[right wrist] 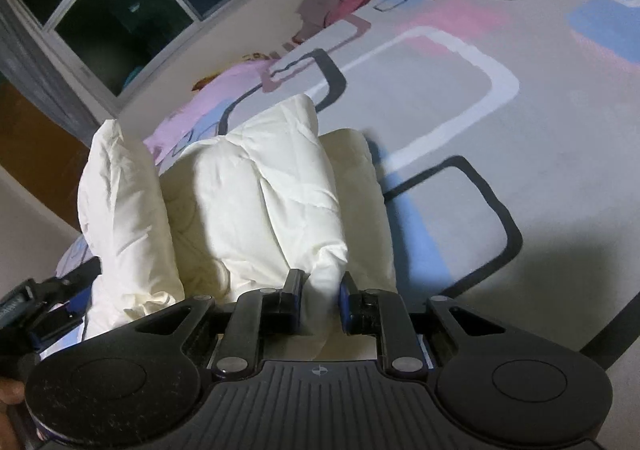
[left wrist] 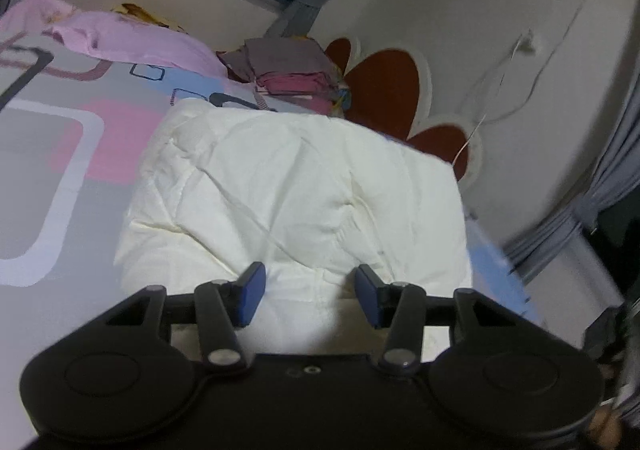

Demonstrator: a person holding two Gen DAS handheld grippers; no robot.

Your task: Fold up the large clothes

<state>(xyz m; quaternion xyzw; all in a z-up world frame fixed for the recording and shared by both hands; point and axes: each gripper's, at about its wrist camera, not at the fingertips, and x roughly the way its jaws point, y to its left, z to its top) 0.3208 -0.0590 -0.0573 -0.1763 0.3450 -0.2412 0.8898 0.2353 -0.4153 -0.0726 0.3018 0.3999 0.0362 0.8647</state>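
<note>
A patterned bedsheet (left wrist: 60,154) is spread beneath one cream quilt (left wrist: 296,186). Over it the left gripper (left wrist: 306,290) is held wide open — empty; the right gripper (right wrist: 320,300) is clamped on a quilt fold.

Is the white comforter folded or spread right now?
Folded. The white comforter sits as a compact stacked bundle on the bed; the right tool pinches one layer, and the left tool is open.

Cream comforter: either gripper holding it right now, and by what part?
Right gripper is shut on a bunched fold of the cream comforter. Left gripper is open over it, holding nothing.
</note>
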